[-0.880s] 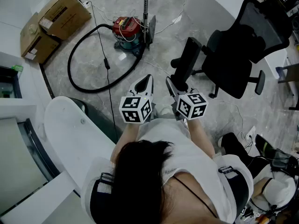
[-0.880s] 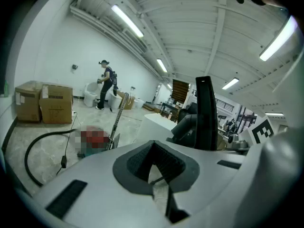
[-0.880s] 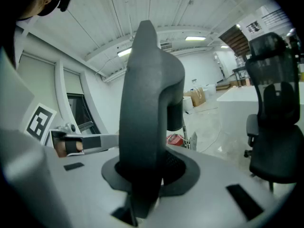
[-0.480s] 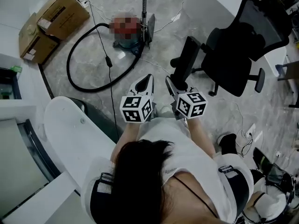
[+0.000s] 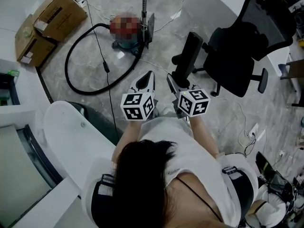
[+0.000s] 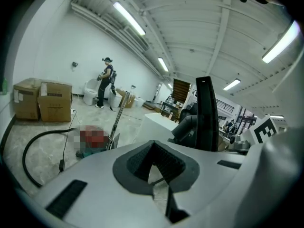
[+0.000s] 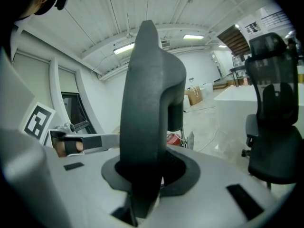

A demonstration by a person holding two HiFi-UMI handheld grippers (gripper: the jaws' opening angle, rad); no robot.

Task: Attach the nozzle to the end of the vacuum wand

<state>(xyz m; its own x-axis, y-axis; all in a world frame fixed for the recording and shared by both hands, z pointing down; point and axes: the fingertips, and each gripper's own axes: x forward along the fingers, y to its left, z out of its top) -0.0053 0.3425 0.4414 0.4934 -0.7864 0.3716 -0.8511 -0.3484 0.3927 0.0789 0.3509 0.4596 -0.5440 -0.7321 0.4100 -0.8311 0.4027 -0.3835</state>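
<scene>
Closest in, the left gripper [image 5: 146, 82] has its jaws pressed together with nothing between them; the left gripper view shows the dark pads meeting around a small empty notch [image 6: 156, 170]. Just beside it, the right gripper [image 5: 176, 88] is clamped on the black plastic vacuum nozzle [image 5: 190, 56]. The right gripper view has the nozzle's curved black body [image 7: 147, 103] rising straight out from between the jaws [image 7: 147, 175] and filling the middle of the picture. So the nozzle is up off the floor in the right gripper's pinch. Both grippers sit side by side in front of the person, angled a little downward.

To the left, near the person, is a white curved desktop [image 5: 71, 137]. On the right, behind the nozzle, stands a black mesh office chair [image 5: 247, 46].

Further out on the grey marbled floor [image 5: 90, 65], a black flexible hose [image 5: 66, 64] sweeps a wide loop and runs up to the red-and-teal vacuum canister [image 5: 128, 44]. The slim metal vacuum wand [image 5: 144, 1] stands upright just beside that canister, well apart from the held nozzle. From the left gripper view it leans slightly [image 6: 117, 120].

Beyond, two brown cardboard boxes [image 5: 57, 15] sit at the far left. Far across the hall, in the left gripper view, another person [image 6: 105, 82] is standing.
</scene>
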